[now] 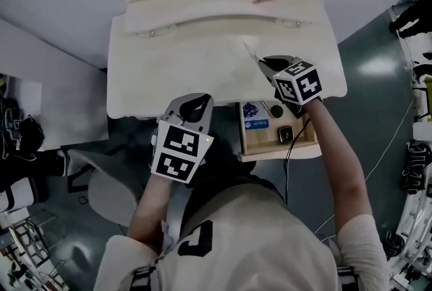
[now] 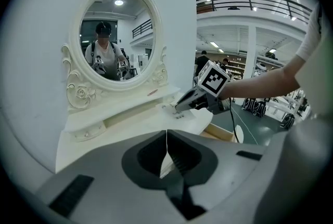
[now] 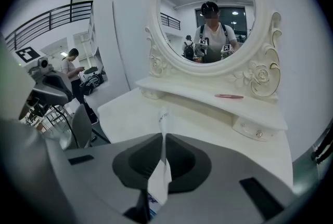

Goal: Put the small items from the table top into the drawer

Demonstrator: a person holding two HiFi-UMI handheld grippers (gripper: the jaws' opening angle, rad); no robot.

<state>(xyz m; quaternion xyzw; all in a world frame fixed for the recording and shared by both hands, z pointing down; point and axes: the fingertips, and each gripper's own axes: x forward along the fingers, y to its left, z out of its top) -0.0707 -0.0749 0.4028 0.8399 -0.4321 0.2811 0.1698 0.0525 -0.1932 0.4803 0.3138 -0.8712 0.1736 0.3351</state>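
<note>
My right gripper (image 1: 263, 63) hovers over the right part of the white dressing table (image 1: 175, 80), shut on a thin white sachet (image 1: 249, 51). In the right gripper view the sachet (image 3: 163, 117) sticks up past the closed jaws (image 3: 164, 138) and its lower end hangs below them. The wooden drawer (image 1: 278, 150) stands pulled out under the table's right front, with a blue packet (image 1: 254, 115), a dark round item (image 1: 276, 111) and a small square item (image 1: 285, 134) inside. A pink stick (image 1: 265, 0) lies on the raised shelf. My left gripper (image 1: 196, 99) is shut and empty at the table's front edge.
An oval mirror (image 3: 205, 15) in an ornate white frame stands at the back of the table. A grey chair (image 1: 108, 188) sits at the lower left of the head view. A thin cable (image 1: 290, 161) hangs by the drawer. Dark bags lie on the floor at both sides.
</note>
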